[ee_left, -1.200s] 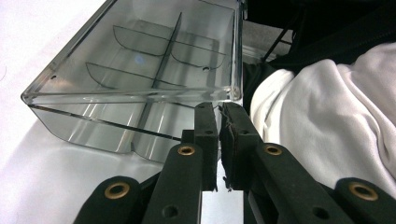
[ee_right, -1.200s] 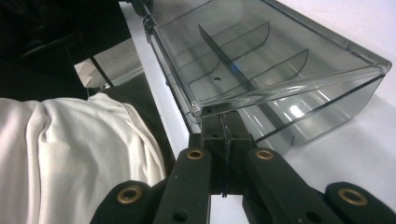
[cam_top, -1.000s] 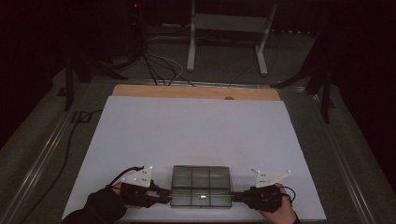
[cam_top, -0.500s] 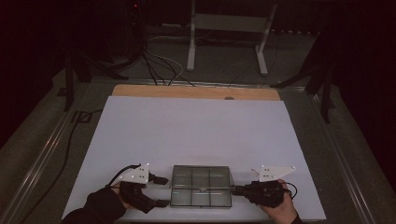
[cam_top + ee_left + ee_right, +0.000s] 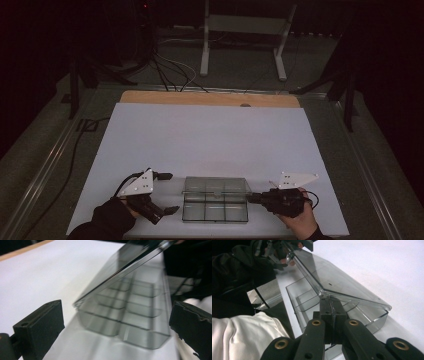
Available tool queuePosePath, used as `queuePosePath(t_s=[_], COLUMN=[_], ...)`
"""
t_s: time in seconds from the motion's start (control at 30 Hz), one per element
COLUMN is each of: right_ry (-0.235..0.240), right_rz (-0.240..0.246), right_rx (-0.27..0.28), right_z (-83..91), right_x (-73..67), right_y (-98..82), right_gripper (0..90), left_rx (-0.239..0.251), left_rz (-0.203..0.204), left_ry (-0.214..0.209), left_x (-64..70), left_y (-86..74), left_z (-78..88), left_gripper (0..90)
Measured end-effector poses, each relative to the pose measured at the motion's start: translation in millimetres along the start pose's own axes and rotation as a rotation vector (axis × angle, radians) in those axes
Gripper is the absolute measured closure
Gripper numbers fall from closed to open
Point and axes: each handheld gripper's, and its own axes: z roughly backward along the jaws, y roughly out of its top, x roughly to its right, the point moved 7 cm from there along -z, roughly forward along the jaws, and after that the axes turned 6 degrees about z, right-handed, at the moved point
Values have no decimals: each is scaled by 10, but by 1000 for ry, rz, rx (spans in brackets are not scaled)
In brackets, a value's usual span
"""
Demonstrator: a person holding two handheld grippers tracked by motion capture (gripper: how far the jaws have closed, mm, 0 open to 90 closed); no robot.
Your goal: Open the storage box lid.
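**Lid lifted at one end, base left free**

While the right gripper [image 5: 329, 302] pinches the edge of the clear lid [image 5: 337, 282] with its jaws shut tight on the plastic, the job in hand looks like swinging that lid up off the divided box [image 5: 216, 205]. The left gripper [image 5: 167, 192] has just been opening its jaws; they stand wide, nothing between the pads, the box's near end lying just ahead of them in the left gripper view.

Doing this well probably means letting the lid follow its hinge — an arc, not a straight pull — since the base is light and could drag or tip across the smooth white table sheet [image 5: 210, 140]. The open left jaws might press on the base's wall to steady it.

The box sits at the near edge of the table, between the two hands. It is thin, hard, see-through plastic with rounded corners, split by low partitions into compartments that look empty. Such plastic is slick and glossy — a shallow pinch at the rim may slip.
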Motion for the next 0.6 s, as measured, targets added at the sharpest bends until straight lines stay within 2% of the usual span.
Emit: queuePosePath(t_s=[0.07,0.13,0.2,0.27,0.3,0.33,0.43,0.6], right_ry=[-2,-5,-3,-7,-7,-9,-13,-16], right_rz=[-4,-2,-4,-6,-5,-4,-4,-8], right_rx=[4,6,6,9,10,10,16,27], right_z=[-4,-10,-15,-23,-26,-27,-22,-21], right_x=[4,12,17,26,31,35,44,63], right_y=[11,24,36,48,55,62,80,101], right_gripper=[900,900,900,900,900,900,900,900], left_rx=[-10,-6,-16,-35,-45,-54,-59,-23], left_rz=[24,26,47,55,67,74,57,30], left_ry=[9,20,34,70,75,63,55,76], left_x=[-23,-35,-55,-77,-83,-82,-65,-90], left_y=[-7,0,13,23,28,31,46,94], left_z=[-13,-27,-48,-76,-91,-101,-132,-168], left_gripper=[7,7,7,6,7,7,37,169])
